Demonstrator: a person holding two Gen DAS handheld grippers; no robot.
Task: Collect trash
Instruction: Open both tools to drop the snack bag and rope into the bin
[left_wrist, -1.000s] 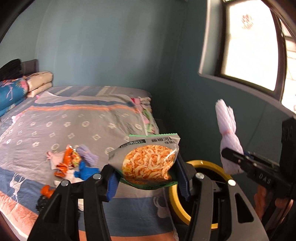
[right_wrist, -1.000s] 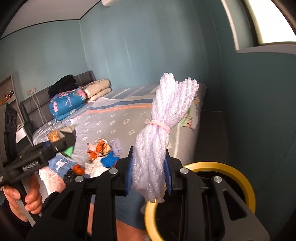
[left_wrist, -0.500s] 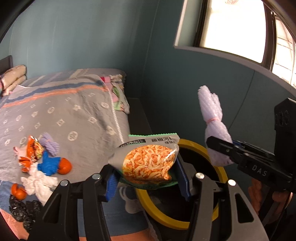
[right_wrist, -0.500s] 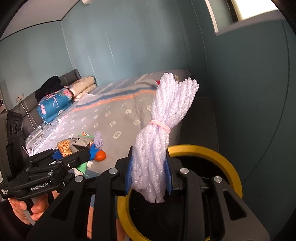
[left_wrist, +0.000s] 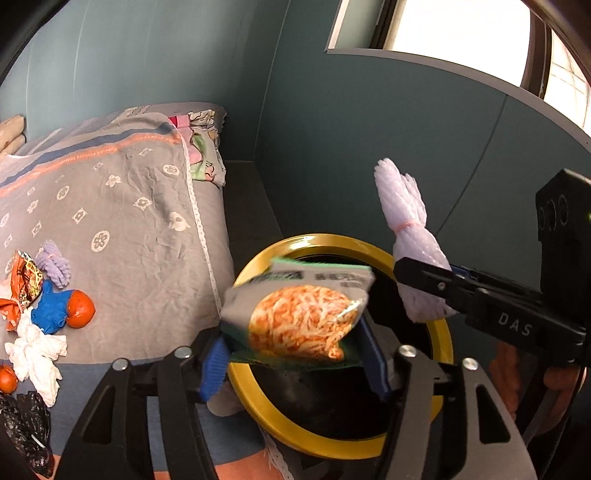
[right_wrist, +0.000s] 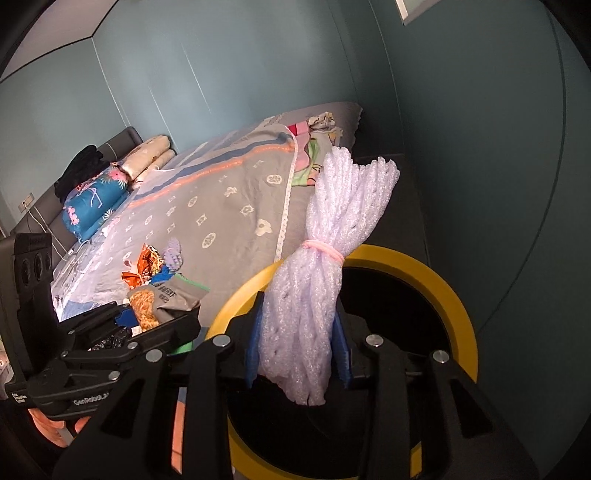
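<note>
Left tool (left_wrist: 295, 354) is hovering over the yellow-rimmed trash bin (left_wrist: 258, 417), jaws just opening wider; the noodle snack packet (left_wrist: 301, 314) is sitting blurred between the blue pads (left_wrist: 214, 363), no longer pinched. Right tool (right_wrist: 301, 354) is gripping the tied foam net bundle (right_wrist: 325, 266), jaws just easing slightly, pads touching it above the bin mouth. Remaining trash is lying on the bed (left_wrist: 140, 221): orange wrapper (left_wrist: 24, 277), tangerine (left_wrist: 79, 308), white tissue (left_wrist: 35, 350), black bag (left_wrist: 26, 428).
</note>
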